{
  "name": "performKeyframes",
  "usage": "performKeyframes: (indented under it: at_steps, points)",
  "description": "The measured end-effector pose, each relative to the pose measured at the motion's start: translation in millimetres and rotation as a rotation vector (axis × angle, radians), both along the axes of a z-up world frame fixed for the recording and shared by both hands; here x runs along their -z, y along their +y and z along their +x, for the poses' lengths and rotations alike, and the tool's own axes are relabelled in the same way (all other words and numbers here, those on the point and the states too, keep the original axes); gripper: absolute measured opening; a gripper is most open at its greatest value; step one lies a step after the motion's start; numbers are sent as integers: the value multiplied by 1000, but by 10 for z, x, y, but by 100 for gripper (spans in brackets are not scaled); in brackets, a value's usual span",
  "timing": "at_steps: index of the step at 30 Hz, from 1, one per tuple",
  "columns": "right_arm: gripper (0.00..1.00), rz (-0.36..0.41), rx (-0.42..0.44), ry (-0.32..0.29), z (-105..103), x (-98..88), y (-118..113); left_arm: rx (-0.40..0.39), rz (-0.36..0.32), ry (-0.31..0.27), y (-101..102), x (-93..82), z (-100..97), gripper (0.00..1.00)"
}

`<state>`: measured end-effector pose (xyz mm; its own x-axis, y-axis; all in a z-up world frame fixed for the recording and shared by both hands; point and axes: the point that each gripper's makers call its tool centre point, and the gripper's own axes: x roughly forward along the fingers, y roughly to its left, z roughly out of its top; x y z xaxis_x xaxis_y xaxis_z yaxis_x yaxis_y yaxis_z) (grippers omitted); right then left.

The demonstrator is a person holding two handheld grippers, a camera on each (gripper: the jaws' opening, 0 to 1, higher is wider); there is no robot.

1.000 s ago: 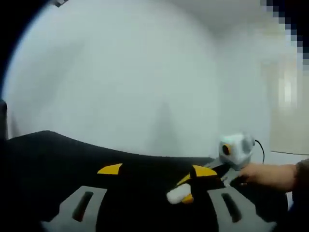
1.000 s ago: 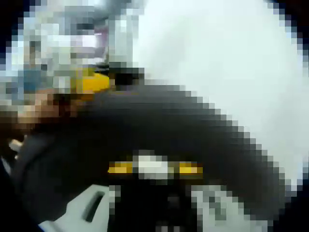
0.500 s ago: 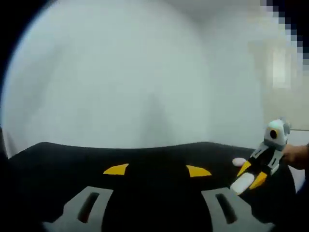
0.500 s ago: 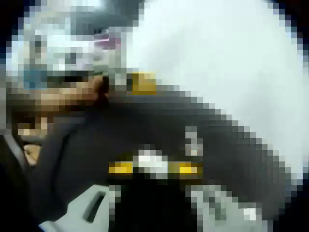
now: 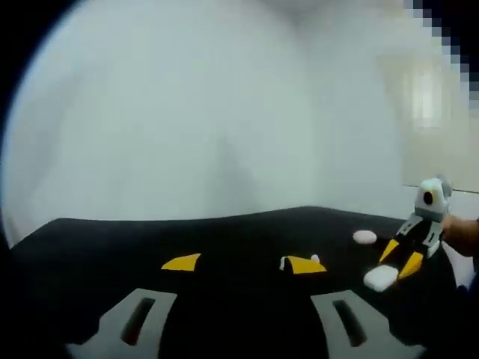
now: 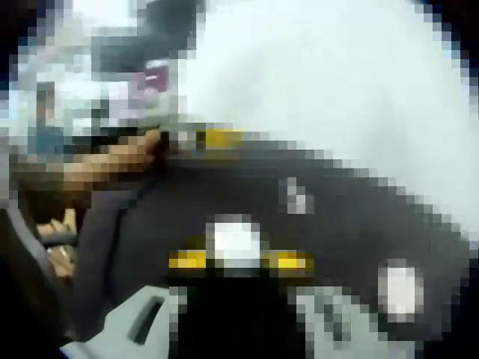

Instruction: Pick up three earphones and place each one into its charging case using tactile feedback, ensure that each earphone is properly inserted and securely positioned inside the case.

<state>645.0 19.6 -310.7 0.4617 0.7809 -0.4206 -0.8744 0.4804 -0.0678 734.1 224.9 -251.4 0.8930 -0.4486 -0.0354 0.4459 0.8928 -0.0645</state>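
Earphone [image 5: 381, 278] clamped in right hand-held gripper [image 5: 400, 262] over black counter [image 5: 224, 247].
Left hand-held gripper [image 5: 243, 263] jaws apart, empty; small earbud [image 5: 283, 262] touching its right tip; white case [image 5: 364, 237] just beyond right hand-held gripper.

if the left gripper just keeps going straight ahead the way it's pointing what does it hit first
Probably the small white earphone by the left gripper's right yellow tip; past it, bare black table. Depth is unclear.
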Motion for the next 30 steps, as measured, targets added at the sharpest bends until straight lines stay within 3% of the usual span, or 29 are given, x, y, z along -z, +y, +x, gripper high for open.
performKeyframes:
  at_steps: [5, 9, 11, 16, 20, 25, 30]
  points:
    - [30, 68, -2, 34, -25, -24, -37, 15, -1, -5, -30, -11, -8, 40]
    - [32, 57, -64, 1, -75, -1, 30, 29, 21, 2, -89, 18, -19, 40]
    - [32, 47, -53, -18, -46, 12, 26, 47, 36, 1, -136, 28, -33, 40]
    - [32, 60, -49, 2, -3, 32, 5, 253, 54, 31, -542, 85, -218, 42]
    - [31, 39, -56, 8, -72, 38, -31, 310, 204, 25, -709, 230, -303, 42]
    - [29, 57, -71, 15, -131, 8, -81, 419, 194, 16, -895, 209, -453, 45]
    - [32, 44, -61, -13, -47, -32, -96, 475, 270, 22, -1002, 320, -528, 47]
